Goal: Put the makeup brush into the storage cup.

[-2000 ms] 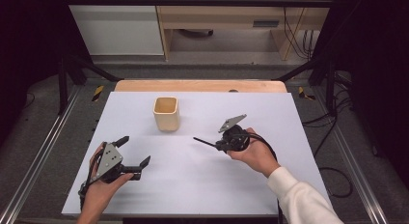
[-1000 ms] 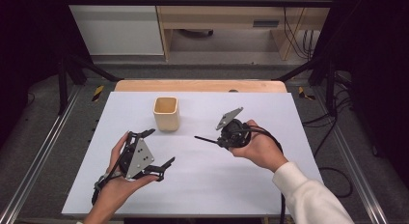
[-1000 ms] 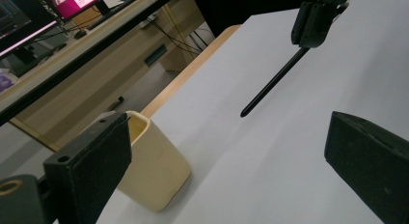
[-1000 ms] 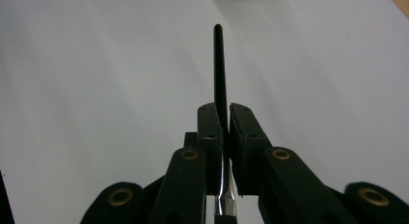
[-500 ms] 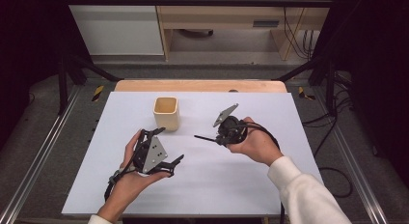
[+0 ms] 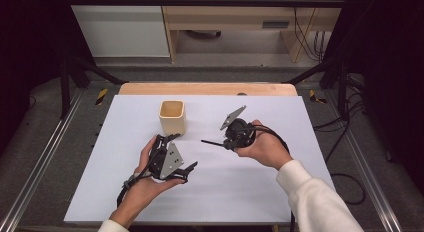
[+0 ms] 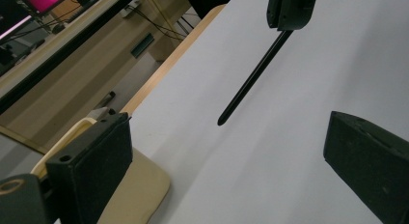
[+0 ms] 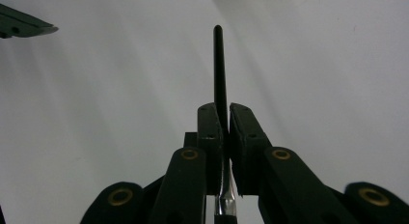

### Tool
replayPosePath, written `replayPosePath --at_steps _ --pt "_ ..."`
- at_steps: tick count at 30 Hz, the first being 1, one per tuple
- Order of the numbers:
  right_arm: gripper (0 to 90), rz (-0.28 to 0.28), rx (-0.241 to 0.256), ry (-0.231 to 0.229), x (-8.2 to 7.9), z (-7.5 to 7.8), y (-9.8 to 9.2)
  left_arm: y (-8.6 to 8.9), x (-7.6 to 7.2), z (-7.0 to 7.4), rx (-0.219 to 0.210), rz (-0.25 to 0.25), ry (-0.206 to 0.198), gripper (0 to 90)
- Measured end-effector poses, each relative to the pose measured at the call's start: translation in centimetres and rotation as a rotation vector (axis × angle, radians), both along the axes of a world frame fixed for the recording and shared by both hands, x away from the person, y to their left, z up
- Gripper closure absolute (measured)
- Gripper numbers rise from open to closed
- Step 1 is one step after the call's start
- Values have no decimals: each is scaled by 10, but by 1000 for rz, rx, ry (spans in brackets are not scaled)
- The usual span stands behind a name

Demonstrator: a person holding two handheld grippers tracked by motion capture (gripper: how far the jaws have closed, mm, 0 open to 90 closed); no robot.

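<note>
A thin black pen sticks out leftward from my right gripper, which is shut on it above the middle of the white table. In the right gripper view the jaws of that gripper pinch the pen, and it points straight ahead. My left gripper is held open just in front of a beige cup, its jaws wide apart with nothing between them. In the left gripper view the pen hangs ahead of the left gripper, with the cup by its left jaw.
A wooden strip runs along the table's far edge. Metal rails flank the table, and cables trail off to the right. A corner of the left gripper shows at the right gripper view's top left.
My left gripper has moved from the table's front left corner toward the middle, ending up in front of the cup. The right gripper stayed nearly still, holding the pen.
</note>
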State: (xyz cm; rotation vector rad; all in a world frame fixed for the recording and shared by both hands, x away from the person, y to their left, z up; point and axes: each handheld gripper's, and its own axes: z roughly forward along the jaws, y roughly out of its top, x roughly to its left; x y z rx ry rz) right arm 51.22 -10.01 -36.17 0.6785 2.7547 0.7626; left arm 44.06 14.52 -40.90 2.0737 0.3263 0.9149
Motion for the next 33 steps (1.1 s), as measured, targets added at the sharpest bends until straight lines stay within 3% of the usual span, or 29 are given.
replayPosePath --at_steps 14,18,21,23,33 --pt "836 20 -18 -6 -6 3 7 -13 0 -5 25 -20 2 36" --pt "836 27 -17 1 -8 3 9 -15 0 -8 59 -26 -21 37" --pt "836 33 -2 3 -9 4 10 -18 -1 -12 80 -43 -16 39" --pt "836 37 -1 11 -10 4 10 -20 -2 -15 77 -53 3 39" --pt "836 57 -12 30 -16 3 17 -29 -1 -19 88 -77 -5 68"
